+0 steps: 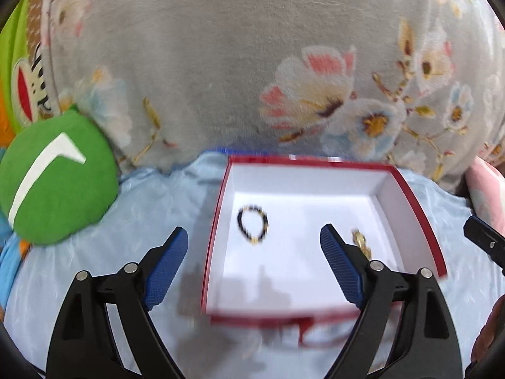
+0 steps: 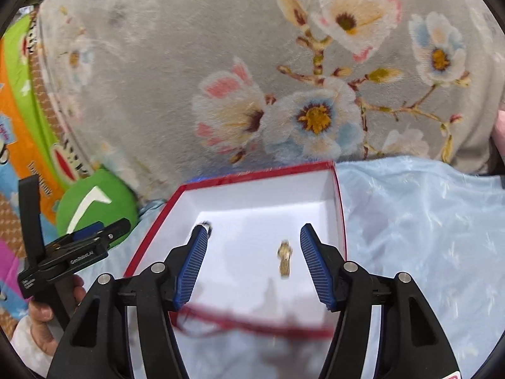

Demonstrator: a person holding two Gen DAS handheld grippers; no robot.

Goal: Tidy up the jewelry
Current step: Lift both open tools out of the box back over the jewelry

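Left gripper [image 1: 254, 249] and right gripper [image 2: 254, 249]: jaws apart, nothing between them. Beyond, the red box [image 1: 423, 221] on light-blue cloth [image 2: 426, 221] contains a bead bracelet [image 1: 252, 228] and gold piece [image 2: 284, 260]. A floral blanket [image 1: 221, 63] lies behind.

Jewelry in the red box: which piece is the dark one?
The beaded bracelet, a closed ring of dark beads lying on the left of the box floor. The other piece, on the right, is small and gold.

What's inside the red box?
In the red box lie a dark bead bracelet and a small gold piece. The gripper fingers cover part of the white floor, so more could hide there.
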